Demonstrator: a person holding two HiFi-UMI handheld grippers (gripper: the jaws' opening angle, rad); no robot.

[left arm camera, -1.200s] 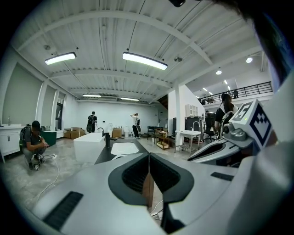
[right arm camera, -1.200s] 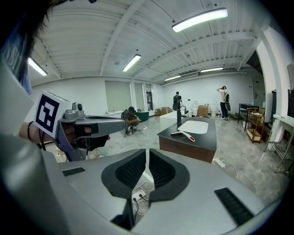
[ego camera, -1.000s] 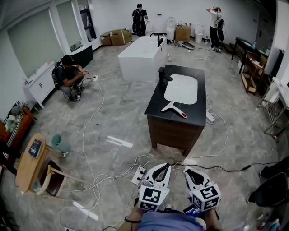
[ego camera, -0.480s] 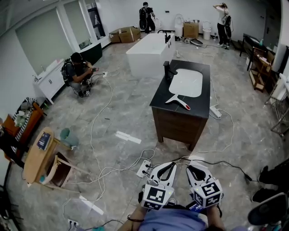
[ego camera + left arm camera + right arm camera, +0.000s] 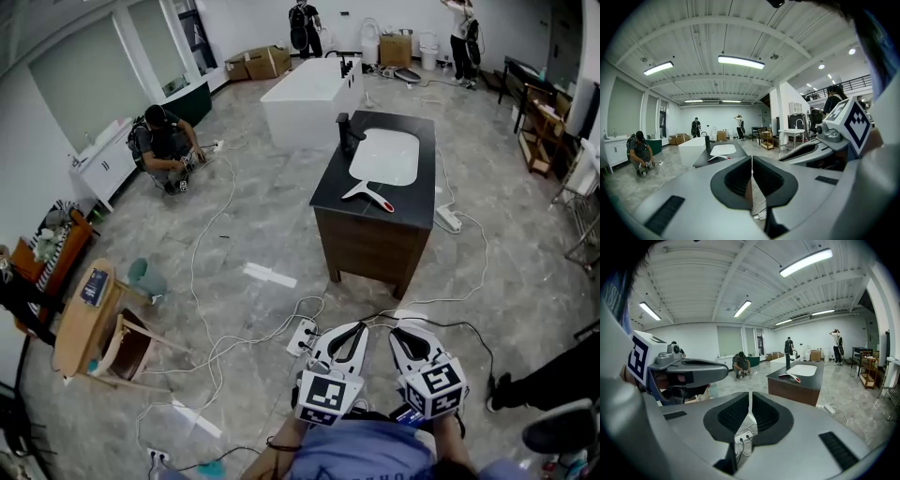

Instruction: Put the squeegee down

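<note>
White-and-red squeegee lay on the dark vanity top, well apart from both grippers. Left gripper and right gripper were pressed together, empty.

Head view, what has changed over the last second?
Only the view shifted: the vanity now sits slightly higher in frame. The squeegee still lies on its top beside the basin. The left gripper and right gripper stay shut, empty, side by side near the body.
</note>
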